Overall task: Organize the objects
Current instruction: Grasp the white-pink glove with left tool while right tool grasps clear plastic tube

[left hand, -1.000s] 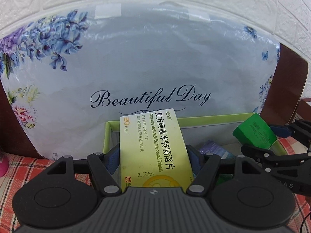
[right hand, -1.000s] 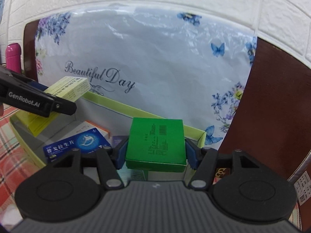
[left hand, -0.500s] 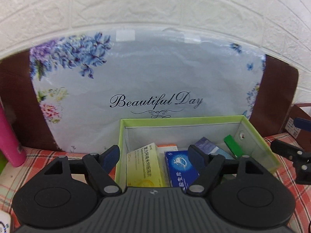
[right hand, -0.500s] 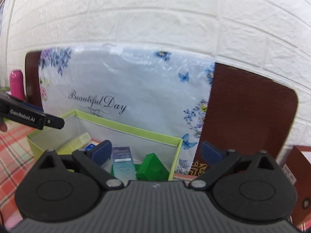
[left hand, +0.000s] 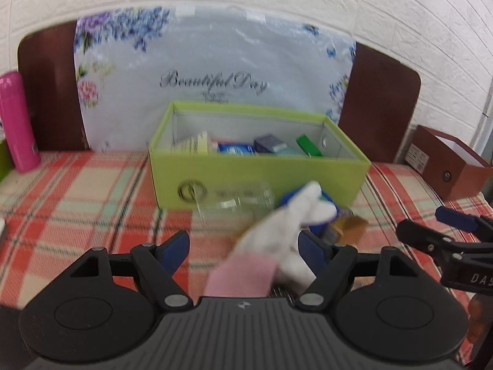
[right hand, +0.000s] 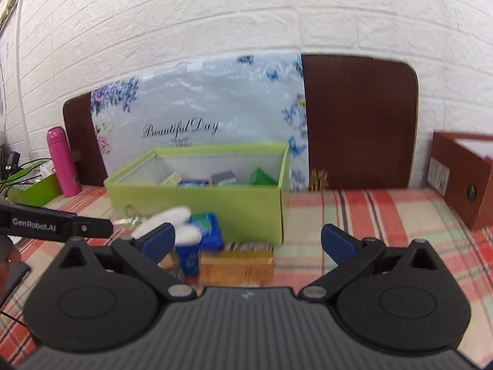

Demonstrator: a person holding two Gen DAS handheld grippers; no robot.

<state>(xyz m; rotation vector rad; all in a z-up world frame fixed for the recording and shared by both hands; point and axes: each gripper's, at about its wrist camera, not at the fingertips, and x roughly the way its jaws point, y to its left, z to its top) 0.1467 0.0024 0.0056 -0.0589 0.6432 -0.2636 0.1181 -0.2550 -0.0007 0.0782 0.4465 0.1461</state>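
A lime-green box [left hand: 265, 175] [right hand: 246, 203] stands on the plaid cloth and holds a yellow medicine box [left hand: 195, 146], a blue one [left hand: 235, 148], a grey-blue one [left hand: 271, 146] and a green one [left hand: 308, 145] [right hand: 262, 177]. In front of it lie a clear jar [left hand: 237, 200], a white and pink tube [left hand: 277, 231], a blue pack [right hand: 208, 231] and an amber box [right hand: 237, 266]. My left gripper [left hand: 245, 243] is open and empty, with the tube between its fingers. My right gripper [right hand: 246, 240] is open and empty above the amber box.
A floral "Beautiful Day" board [left hand: 215, 71] leans on a brown headboard [right hand: 357, 117] and white brick wall. A pink bottle [left hand: 17, 120] [right hand: 63, 160] stands at the left. A brown box [left hand: 446, 166] [right hand: 462, 175] sits at the right.
Both grippers let go of their boxes, the yellow and the green, into the lime-green box. Both have pulled back and down, open, toward the items in front of it.
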